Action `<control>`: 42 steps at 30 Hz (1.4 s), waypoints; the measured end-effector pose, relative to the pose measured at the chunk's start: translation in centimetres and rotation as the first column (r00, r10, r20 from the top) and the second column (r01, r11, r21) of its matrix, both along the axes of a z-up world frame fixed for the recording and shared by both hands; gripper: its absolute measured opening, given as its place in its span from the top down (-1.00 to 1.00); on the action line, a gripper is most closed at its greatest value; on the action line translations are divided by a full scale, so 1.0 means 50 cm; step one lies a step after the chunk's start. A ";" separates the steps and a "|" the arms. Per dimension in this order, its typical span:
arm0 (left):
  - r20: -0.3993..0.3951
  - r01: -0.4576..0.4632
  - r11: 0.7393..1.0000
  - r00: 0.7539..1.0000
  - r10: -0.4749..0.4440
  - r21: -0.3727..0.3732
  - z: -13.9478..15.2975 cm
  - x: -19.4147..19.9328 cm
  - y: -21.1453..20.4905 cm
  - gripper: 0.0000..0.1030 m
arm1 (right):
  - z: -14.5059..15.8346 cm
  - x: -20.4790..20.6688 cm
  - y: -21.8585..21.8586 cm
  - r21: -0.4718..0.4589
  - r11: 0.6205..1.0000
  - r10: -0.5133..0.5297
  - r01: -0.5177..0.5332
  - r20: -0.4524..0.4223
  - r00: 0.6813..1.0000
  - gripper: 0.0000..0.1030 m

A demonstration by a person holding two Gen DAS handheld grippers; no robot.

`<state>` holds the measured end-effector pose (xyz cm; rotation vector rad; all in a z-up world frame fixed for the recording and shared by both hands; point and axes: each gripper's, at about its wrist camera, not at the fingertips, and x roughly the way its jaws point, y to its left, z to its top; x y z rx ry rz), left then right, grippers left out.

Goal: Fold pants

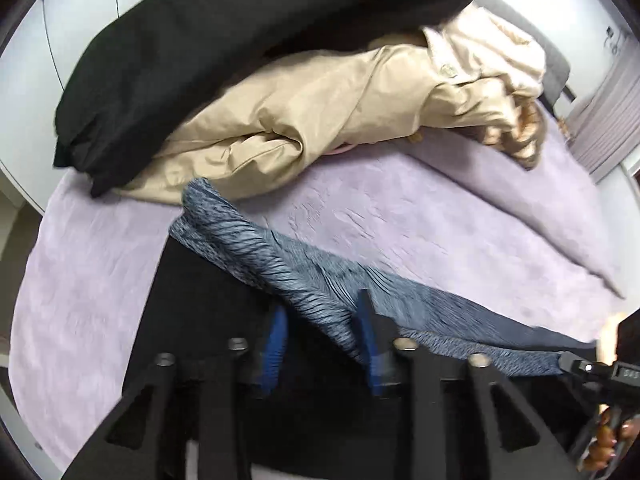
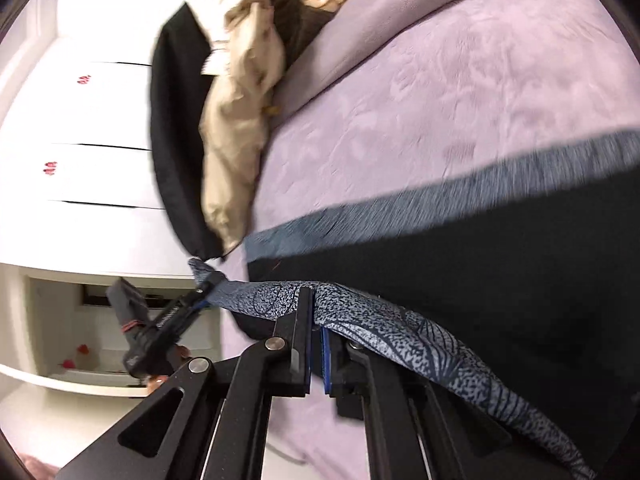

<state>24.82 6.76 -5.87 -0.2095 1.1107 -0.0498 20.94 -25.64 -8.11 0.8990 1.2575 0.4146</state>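
right fingers [image 2: 316,344] clamped on patterned pants [image 2: 400,320]; left fingers [image 1: 320,340] parted, fabric between

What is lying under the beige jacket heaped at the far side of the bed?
The beige jacket rests on the lilac plush bedspread, with a black garment behind it. A pink sliver peeks out beneath; anything else is covered.

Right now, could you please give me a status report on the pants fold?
Right gripper shut on patterned pants. Left gripper jaws apart, fabric between, grip unclear. Clothes pile close behind.

Matt patterned cloth pants [image 2: 360,312], plush bedspread [image 2: 440,100]
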 end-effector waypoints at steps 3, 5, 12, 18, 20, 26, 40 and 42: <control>-0.027 -0.036 0.997 0.999 0.038 0.063 -0.054 0.037 0.012 -0.43 | -0.061 0.051 0.004 -0.052 0.999 -0.001 -0.003 -0.068 0.998 0.81; -0.073 -0.078 0.994 0.994 0.083 0.079 -0.071 0.043 0.033 -0.43 | -0.082 0.062 0.008 -0.063 0.998 -0.009 0.004 -0.078 0.997 0.69; -0.061 0.056 0.980 0.997 -0.045 0.190 -0.009 -0.028 0.001 -0.43 | 0.022 0.008 -0.016 -0.072 0.997 -0.036 0.036 0.002 0.999 -0.39; -0.122 0.317 0.939 0.946 -0.302 0.136 0.005 -0.144 -0.179 -0.43 | 0.153 -0.141 -0.095 -0.277 0.956 -0.101 0.100 0.009 0.995 -0.40; -0.139 0.414 0.903 0.907 -0.398 0.118 0.001 -0.187 -0.260 -0.43 | 0.180 -0.204 -0.138 -0.366 0.921 -0.151 0.136 -0.012 0.989 -0.40; -0.166 0.609 0.792 0.787 -0.595 0.049 -0.012 -0.300 -0.507 -0.43 | 0.210 -0.381 -0.291 -0.409 0.883 -0.287 0.228 -0.087 0.954 -0.40; -0.247 0.681 0.731 0.715 -0.654 0.036 -0.072 -0.360 -0.750 -0.43 | 0.018 -0.709 -0.404 0.031 0.849 -0.480 0.527 -0.372 0.794 -0.01; -0.252 0.683 0.730 0.714 -0.653 0.042 -0.076 -0.360 -0.758 -0.43 | 0.000 -0.711 -0.394 0.112 0.816 -0.492 0.567 -0.380 0.783 0.31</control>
